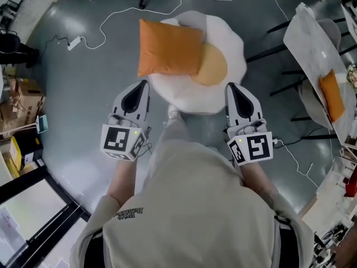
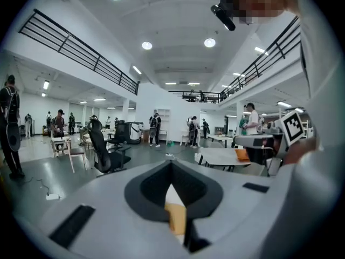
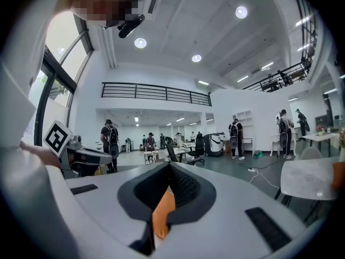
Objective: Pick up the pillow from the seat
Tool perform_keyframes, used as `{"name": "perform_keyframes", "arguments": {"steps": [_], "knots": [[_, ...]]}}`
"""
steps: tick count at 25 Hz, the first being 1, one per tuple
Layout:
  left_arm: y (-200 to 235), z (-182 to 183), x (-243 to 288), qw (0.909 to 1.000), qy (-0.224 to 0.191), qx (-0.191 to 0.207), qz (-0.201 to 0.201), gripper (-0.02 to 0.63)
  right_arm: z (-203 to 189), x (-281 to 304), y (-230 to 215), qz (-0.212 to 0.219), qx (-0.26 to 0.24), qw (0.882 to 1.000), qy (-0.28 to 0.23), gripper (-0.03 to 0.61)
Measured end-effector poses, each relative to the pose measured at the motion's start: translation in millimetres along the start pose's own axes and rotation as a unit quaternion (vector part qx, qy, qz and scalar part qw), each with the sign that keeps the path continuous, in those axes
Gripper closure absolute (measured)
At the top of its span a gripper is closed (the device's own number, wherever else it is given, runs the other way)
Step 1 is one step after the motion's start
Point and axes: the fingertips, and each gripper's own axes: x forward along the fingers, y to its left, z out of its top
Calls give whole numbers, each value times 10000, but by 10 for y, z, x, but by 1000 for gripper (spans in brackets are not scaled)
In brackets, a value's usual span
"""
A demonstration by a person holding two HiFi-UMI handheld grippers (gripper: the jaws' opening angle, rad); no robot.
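An orange square pillow (image 1: 170,48) lies on the left part of a white egg-shaped seat (image 1: 228,38) with a yellow round middle (image 1: 212,66). My left gripper (image 1: 145,84) hovers at the seat's near-left edge, just below the pillow, shut and empty. At the seat's near-right edge my right gripper (image 1: 229,86) is also shut, with nothing in it. In the left gripper view the left gripper (image 2: 172,166) has its jaws together, with a sliver of yellow-orange below them. The right gripper (image 3: 169,169) looks the same in the right gripper view, over a strip of the orange pillow (image 3: 162,213).
A white table (image 1: 312,43) with an orange cushion (image 1: 331,94) stands at the right, with dark chair legs around it. A white cable (image 1: 106,32) runs over the grey floor behind the seat. Boxes (image 1: 22,102) stand at the left. People and office chairs fill the hall beyond.
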Motion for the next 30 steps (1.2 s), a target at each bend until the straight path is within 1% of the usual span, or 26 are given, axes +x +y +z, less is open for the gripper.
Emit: {"name": "perform_keyframes", "arguments": {"steps": [4,8,13,16,19,21,25,26,29,30], "knots": [[441,69,292,9998,131,68,-101,603,31,509,-41,-159,-43,9998,128,569],[792,143,567,9993,231,150,-244,603,73,914,-77,-312,-91,9991,256,569],[1131,208,823,9986,281,249,-375,603,138,1285,-103,-469,-170,9983,301,569],[1260,182,955,9984,332,174,-425,603,140,1428,-132,-530,-210,9978,348,569],[1320,194,1065,9980,351,-99,-516,603,158,1531,-140,-450,-191,9979,429,569],[1320,250,1144,9980,292,-198,-517,603,186,1564,-167,-361,-189,9983,413,569],[1269,319,1243,9990,244,-92,-377,603,171,1608,-277,-205,-232,9986,424,569],[1238,322,1258,9988,273,-28,-404,603,163,1618,-308,-156,-223,9987,426,569],[1070,271,1340,9957,520,21,-767,603,136,1665,-410,6,-231,9987,451,569],[1032,262,1361,9951,576,-3,-798,603,128,1679,-444,56,-238,9986,466,569]]}}
